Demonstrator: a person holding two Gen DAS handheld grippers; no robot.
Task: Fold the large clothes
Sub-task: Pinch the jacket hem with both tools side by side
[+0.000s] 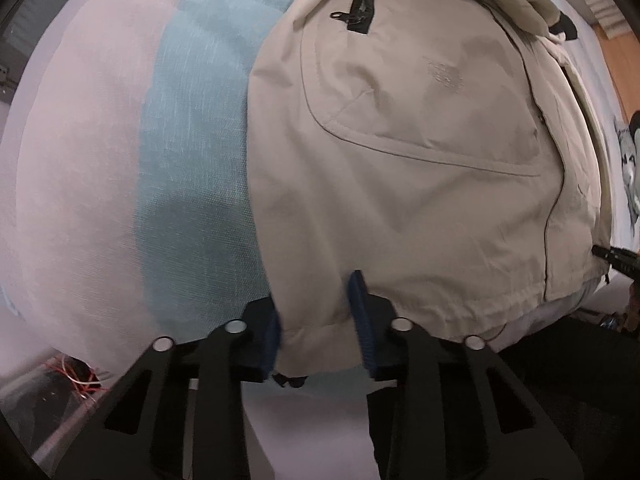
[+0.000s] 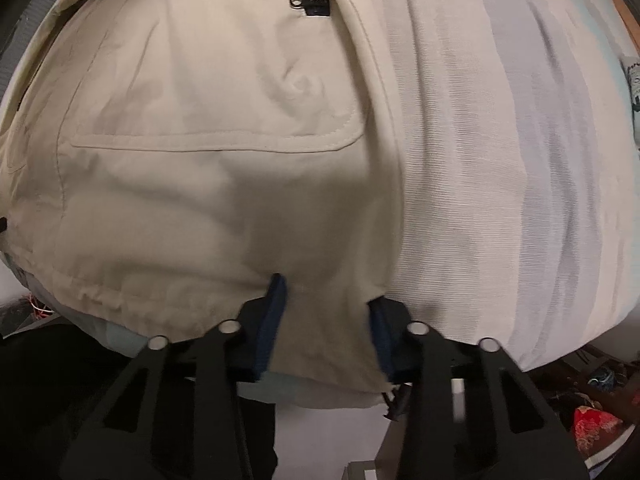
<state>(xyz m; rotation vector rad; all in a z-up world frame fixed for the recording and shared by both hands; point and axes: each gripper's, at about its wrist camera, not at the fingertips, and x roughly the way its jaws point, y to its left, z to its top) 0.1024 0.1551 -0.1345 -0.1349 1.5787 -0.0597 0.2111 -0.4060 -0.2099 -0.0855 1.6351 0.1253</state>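
Note:
A beige jacket [image 1: 420,140] lies flat on a bed, with a flap pocket and a black zip [image 1: 362,0] on each front. In the left wrist view my left gripper [image 1: 316,308] points down at the hem's left corner. Its blue pads [image 1: 362,320] pinch a bunch of the beige cloth between them. In the right wrist view the same jacket [image 2: 200,100] fills the left half. My right gripper [image 2: 328,300] is shut on the hem near the right corner, with cloth gathered between its blue pads [image 2: 274,308]. A black cord end [image 2: 394,404] dangles below that corner.
The bedcover has a teal stripe [image 1: 192,140] beside a pale pink part [image 1: 80,160], and pale lilac stripes [image 2: 500,160] to the jacket's right. Loose wires [image 1: 80,380] lie off the bed's near edge. A red patterned thing [image 2: 596,428] sits lower right. Wooden floor [image 1: 616,60] shows far right.

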